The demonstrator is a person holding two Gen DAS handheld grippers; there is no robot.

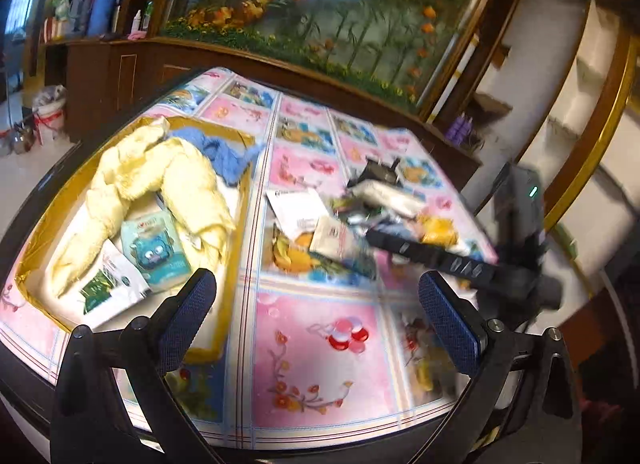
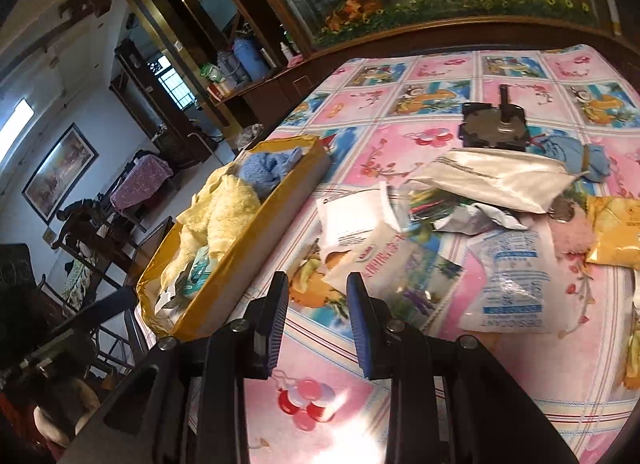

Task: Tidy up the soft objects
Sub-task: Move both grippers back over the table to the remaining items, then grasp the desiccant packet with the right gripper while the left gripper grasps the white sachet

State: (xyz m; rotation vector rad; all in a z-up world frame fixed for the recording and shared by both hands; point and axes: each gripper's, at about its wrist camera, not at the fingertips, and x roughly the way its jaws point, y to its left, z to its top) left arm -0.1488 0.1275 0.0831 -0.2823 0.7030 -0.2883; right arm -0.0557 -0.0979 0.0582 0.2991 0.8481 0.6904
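A gold box [image 1: 236,200] [image 2: 256,248] at the table's left holds a yellow fluffy cloth [image 1: 160,180] [image 2: 228,212], a blue cloth [image 1: 224,152] [image 2: 268,168], a teal packet [image 1: 156,252] and a white-green packet [image 1: 108,288]. A pile of soft packets [image 1: 320,224] [image 2: 460,232] lies mid-table: white pouches, a desiccant bag [image 2: 512,276], a yellow packet [image 2: 616,232], a white cloth [image 2: 500,176]. My left gripper [image 1: 316,304] is open and empty above the tablecloth. My right gripper [image 2: 318,320] is partly open and empty, just before the pile; it shows blurred in the left wrist view [image 1: 440,260].
A black metal part [image 2: 496,124] and a blue tied cloth [image 2: 576,156] lie beyond the pile. The pink patterned tablecloth [image 1: 320,364] covers the table. A dark cabinet with a flower painting [image 1: 320,4] stands behind. Chairs stand left of the table [image 2: 92,232].
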